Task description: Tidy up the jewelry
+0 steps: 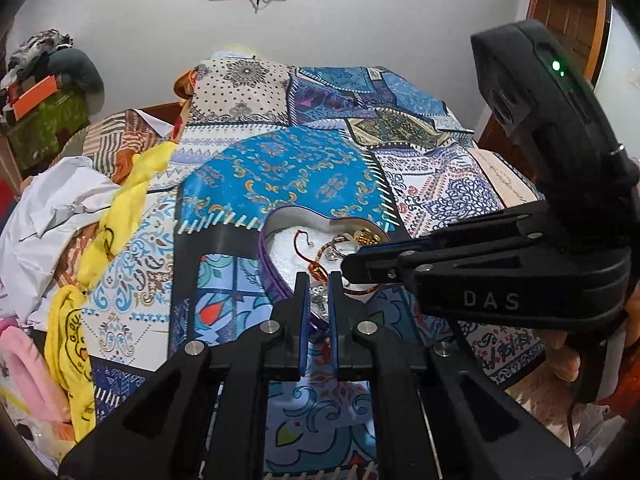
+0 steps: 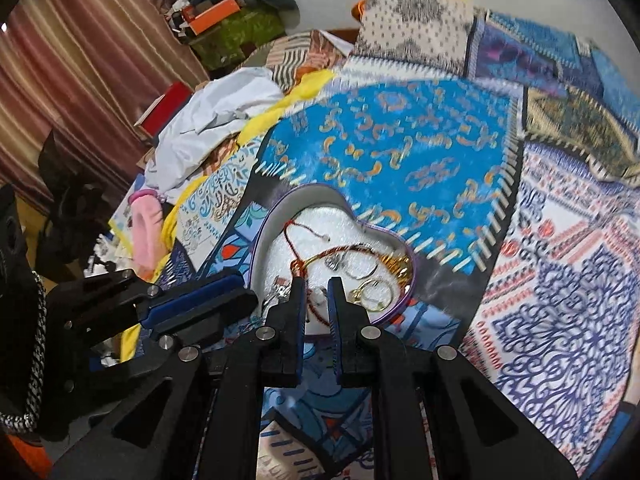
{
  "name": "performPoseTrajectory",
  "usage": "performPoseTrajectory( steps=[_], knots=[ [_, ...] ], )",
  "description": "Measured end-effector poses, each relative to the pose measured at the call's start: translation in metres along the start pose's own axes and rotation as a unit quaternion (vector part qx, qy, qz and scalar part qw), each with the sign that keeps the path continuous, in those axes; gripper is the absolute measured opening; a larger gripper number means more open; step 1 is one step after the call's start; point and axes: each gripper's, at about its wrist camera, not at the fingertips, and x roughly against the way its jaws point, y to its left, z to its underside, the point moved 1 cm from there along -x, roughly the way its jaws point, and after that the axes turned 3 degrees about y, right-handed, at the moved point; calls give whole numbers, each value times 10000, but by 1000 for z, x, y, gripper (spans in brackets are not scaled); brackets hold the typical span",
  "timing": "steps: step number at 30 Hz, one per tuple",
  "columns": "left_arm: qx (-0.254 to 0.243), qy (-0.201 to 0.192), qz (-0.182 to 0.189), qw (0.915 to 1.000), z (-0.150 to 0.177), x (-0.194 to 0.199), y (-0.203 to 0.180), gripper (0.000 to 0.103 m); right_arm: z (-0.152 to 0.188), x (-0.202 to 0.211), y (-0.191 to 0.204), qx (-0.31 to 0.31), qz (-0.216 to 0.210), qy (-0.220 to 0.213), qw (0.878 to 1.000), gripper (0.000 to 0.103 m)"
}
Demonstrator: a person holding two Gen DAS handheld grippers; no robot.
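Both tools over heart tin: left tool narrowly spread; right tool likewise

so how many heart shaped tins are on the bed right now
1. The heart-shaped tin sits open on the patterned bedspread, just ahead of both grippers, with the jewelry lying inside it. Another could be hidden under the clothes pile.

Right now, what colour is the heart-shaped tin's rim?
Purple rim on the heart-shaped tin, silvery inside; clearest in the right wrist view.
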Motion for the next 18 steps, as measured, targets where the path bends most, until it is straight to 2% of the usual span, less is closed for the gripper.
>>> performPoseTrajectory(
  steps=[4, 10, 15, 18],
  knots=[
    [42, -136, -143, 9998, -2, 14, 3, 6, 1, 10, 2, 4, 102, -77, 9999, 13],
    [96, -486, -257, 9984, -12, 47, 2, 7, 4, 49, 12, 149, 310, -586, 9977, 13],
    [37, -979, -333, 9946, -20, 92, -12, 7, 12, 103, 29, 346, 556, -1357, 9886, 14],
    [-31, -1346, -405, 9901, -24, 124, -24, 7, 24, 144, 43, 481, 771, -1967, 9762, 14]
  ],
)
